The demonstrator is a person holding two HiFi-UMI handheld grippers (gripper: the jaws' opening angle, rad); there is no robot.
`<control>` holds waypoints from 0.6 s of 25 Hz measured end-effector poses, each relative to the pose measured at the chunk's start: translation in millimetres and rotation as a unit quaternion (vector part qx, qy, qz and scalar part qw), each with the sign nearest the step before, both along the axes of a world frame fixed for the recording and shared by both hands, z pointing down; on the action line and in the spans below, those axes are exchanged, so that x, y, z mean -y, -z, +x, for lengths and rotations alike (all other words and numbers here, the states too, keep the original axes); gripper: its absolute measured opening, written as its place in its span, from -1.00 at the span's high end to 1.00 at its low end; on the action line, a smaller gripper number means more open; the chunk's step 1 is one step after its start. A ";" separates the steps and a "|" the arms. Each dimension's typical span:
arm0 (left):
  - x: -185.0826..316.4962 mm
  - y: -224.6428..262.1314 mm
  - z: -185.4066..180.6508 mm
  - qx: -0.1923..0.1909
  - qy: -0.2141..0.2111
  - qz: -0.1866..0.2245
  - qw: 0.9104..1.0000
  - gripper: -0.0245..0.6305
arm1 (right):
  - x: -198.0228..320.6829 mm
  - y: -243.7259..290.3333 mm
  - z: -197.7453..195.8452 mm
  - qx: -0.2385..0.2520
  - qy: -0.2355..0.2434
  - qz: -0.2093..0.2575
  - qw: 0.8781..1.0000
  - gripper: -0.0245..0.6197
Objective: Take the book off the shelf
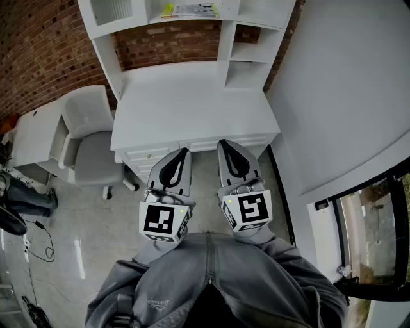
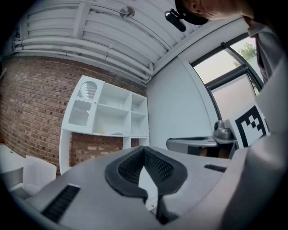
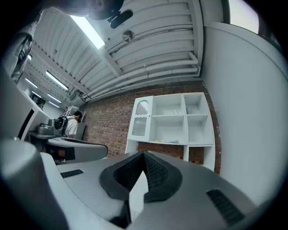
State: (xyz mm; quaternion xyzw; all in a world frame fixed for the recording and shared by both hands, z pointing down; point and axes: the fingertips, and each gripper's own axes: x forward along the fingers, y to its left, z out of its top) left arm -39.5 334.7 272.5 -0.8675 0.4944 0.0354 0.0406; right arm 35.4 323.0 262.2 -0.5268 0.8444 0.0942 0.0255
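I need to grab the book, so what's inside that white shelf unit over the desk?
A flat book with a yellow edge lies in the middle compartment of the shelf unit; the other open compartments look empty. Whatever is behind the left door is hidden.

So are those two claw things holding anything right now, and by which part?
Nothing is held. The left gripper and right gripper are both shut and empty; the book lies on the shelf, away from both.
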 end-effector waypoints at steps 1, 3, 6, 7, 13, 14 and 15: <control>2.4 0.1 -1.8 0.000 0.000 0.000 1.000 0.91 | 2.2 0.2 -1.6 0.000 -0.001 0.000 1.000 0.84; 7.3 0.3 -5.7 -0.001 -0.001 0.000 1.000 0.91 | 6.7 0.8 -4.9 0.000 -0.004 0.001 1.000 0.84; 13.9 -0.2 -12.3 0.001 -0.003 0.000 1.000 0.91 | 12.6 1.7 -10.0 -0.002 -0.011 0.004 1.000 0.84; 15.5 -0.1 -14.3 0.002 -0.004 0.001 1.000 0.91 | 14.0 1.3 -11.3 -0.001 -0.014 0.004 1.000 0.84; 18.5 -3.2 -23.7 0.007 -0.014 0.002 1.000 0.91 | 13.7 -0.2 -18.0 0.005 -0.031 0.008 0.999 0.84; 18.4 -4.2 -24.9 0.007 -0.016 0.001 1.000 0.91 | 12.9 -0.7 -19.0 0.007 -0.032 0.008 0.999 0.84; 18.4 -5.2 -26.1 0.006 -0.018 0.000 1.000 0.91 | 12.3 -1.8 -20.0 0.009 -0.032 0.008 0.999 0.84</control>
